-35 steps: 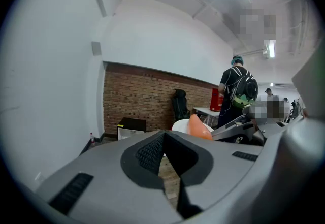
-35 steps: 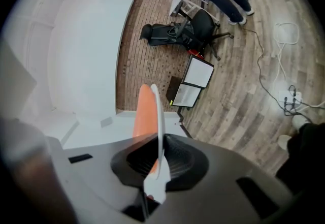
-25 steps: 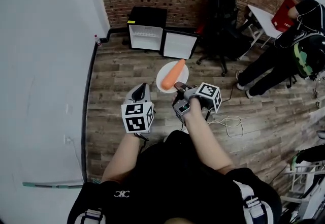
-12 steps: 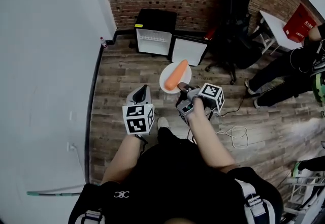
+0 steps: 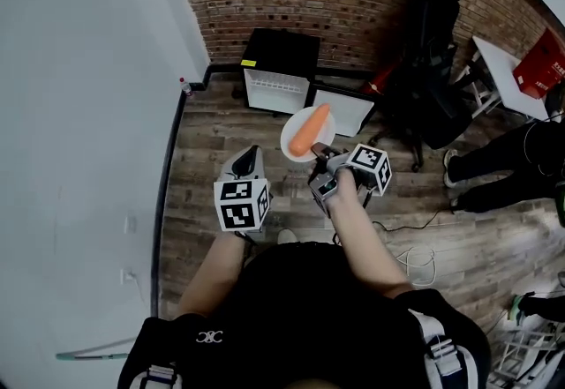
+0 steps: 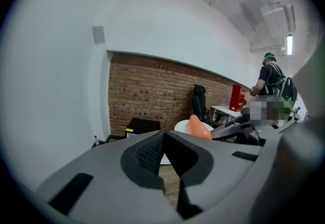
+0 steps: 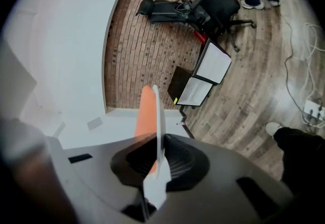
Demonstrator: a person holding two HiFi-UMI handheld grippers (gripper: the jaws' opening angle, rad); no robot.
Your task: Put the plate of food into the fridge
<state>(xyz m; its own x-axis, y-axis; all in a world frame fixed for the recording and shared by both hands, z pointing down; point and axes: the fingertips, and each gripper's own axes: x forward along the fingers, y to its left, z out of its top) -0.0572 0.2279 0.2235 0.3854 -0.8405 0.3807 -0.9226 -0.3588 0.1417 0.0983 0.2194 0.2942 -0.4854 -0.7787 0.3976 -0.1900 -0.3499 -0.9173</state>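
Note:
A white plate (image 5: 297,142) carries an orange carrot (image 5: 310,129) and hangs above the wood floor in the head view. My right gripper (image 5: 320,152) is shut on the plate's near rim. In the right gripper view the plate (image 7: 158,131) stands edge-on between the jaws, with the carrot (image 7: 145,114) on its left face. My left gripper (image 5: 247,158) is to the left of the plate, shut and holding nothing (image 6: 163,139). The small black fridge (image 5: 281,70) stands against the brick wall, its white door (image 5: 350,110) swung open to the right.
A black office chair (image 5: 433,43) stands right of the fridge. Beyond it are a white table (image 5: 499,61) and a red box (image 5: 540,65). A person's legs (image 5: 503,167) are at the right and a cable (image 5: 415,259) lies on the floor. A small bottle (image 5: 184,85) stands by the left wall.
The view has moved toward the fridge, which now sits lower and larger in the head view. The plate stays in the right gripper; both grippers keep their places in the view.

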